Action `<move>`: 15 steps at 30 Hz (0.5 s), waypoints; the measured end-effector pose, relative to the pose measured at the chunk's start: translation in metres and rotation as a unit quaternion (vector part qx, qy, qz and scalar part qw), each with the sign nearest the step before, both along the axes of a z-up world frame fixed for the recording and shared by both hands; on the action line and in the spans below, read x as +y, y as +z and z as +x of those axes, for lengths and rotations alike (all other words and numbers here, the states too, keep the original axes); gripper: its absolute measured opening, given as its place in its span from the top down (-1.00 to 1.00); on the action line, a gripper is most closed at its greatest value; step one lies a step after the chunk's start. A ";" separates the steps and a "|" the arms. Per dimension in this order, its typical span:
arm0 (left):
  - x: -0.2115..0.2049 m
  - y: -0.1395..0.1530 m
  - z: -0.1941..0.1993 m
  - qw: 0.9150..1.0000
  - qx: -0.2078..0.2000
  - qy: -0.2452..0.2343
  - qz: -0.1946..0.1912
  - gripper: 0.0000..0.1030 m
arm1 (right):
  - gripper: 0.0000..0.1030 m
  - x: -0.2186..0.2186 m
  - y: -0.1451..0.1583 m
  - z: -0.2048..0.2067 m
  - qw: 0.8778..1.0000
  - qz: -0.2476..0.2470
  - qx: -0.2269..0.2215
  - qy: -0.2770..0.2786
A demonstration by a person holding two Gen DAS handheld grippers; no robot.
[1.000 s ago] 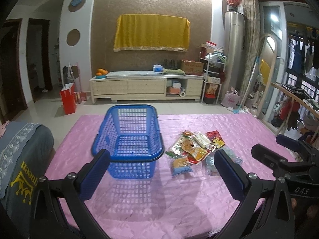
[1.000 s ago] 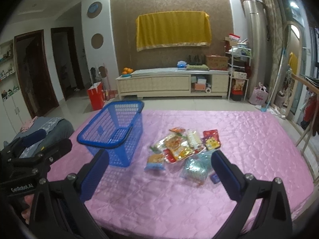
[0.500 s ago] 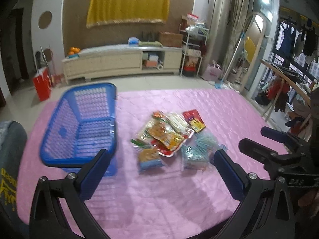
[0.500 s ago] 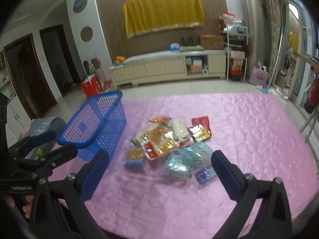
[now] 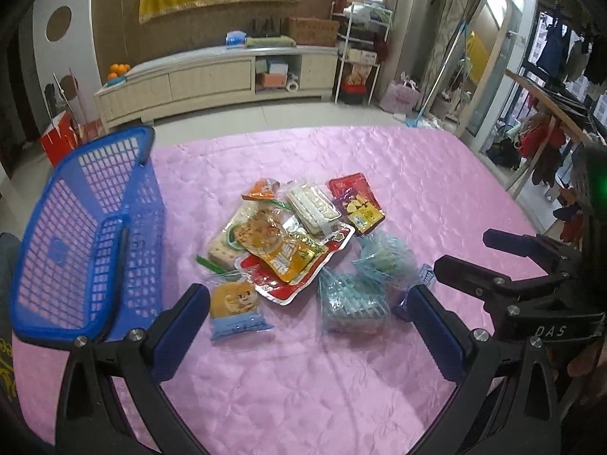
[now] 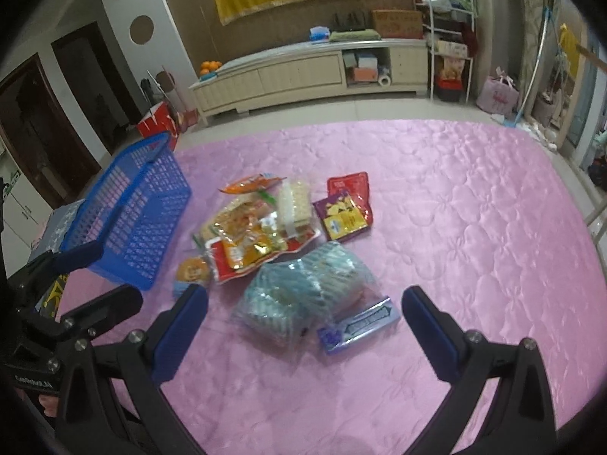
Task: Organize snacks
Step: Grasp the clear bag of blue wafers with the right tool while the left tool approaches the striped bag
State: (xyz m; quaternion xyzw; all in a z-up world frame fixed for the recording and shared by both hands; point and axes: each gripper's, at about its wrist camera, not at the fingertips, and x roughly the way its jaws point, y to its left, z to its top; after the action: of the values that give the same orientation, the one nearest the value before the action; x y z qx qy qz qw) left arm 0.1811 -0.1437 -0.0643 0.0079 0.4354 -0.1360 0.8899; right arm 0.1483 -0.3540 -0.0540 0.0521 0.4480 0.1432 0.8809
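A pile of snack packets [image 5: 288,242] [image 6: 261,235] lies in the middle of a pink quilted cloth [image 5: 417,189]. A small packet with a cartoon animal [image 5: 235,313] sits at the pile's near left. A clear bag of pale blue wrapped pieces [image 5: 353,295] [image 6: 303,292] is at the near right, with a thin blue bar [image 6: 356,324] beside it. An empty blue mesh basket [image 5: 87,235] [image 6: 132,220] stands to the left of the pile. My left gripper [image 5: 311,322] is open just short of the pile. My right gripper [image 6: 303,326] is open with the clear bag between its fingers' line.
A low cream cabinet [image 5: 212,79] runs along the far wall across a tiled floor. A red bag [image 5: 57,140] stands on the floor beyond the basket. A grey cushion [image 6: 57,227] lies at the left edge. Racks and hanging clothes [image 5: 550,144] line the right side.
Both grippers have moved forward and down toward the snack pile, which now looks larger and nearer. The left gripper's view swung right, off the basket. Jaws stayed open.
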 end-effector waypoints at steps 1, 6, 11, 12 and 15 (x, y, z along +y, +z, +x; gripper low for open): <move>-0.002 -0.004 0.004 1.000 0.004 0.001 0.004 -1.00 | -1.00 -0.001 -0.002 0.005 1.000 -0.001 0.002 0.003; -0.004 -0.017 0.016 1.000 0.019 0.005 0.018 -1.00 | -1.00 -0.001 -0.022 0.027 0.999 0.002 0.028 0.027; -0.006 -0.033 0.029 0.999 0.036 0.000 0.022 -1.00 | -1.00 0.003 -0.044 0.046 0.996 0.001 0.059 0.063; -0.006 -0.035 0.030 0.999 0.039 -0.001 0.023 -1.00 | -1.00 0.004 -0.048 0.049 0.995 0.007 0.066 0.070; -0.005 -0.045 0.038 0.999 0.051 0.000 0.019 -1.00 | -1.00 0.007 -0.061 0.059 0.991 0.014 0.089 0.095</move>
State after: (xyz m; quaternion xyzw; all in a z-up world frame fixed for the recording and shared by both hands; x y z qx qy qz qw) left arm 0.2191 -0.1487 -0.1090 0.0176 0.4830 -0.1278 0.8661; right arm 0.2077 -0.3472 -0.1150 0.0342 0.5257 0.2277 0.8189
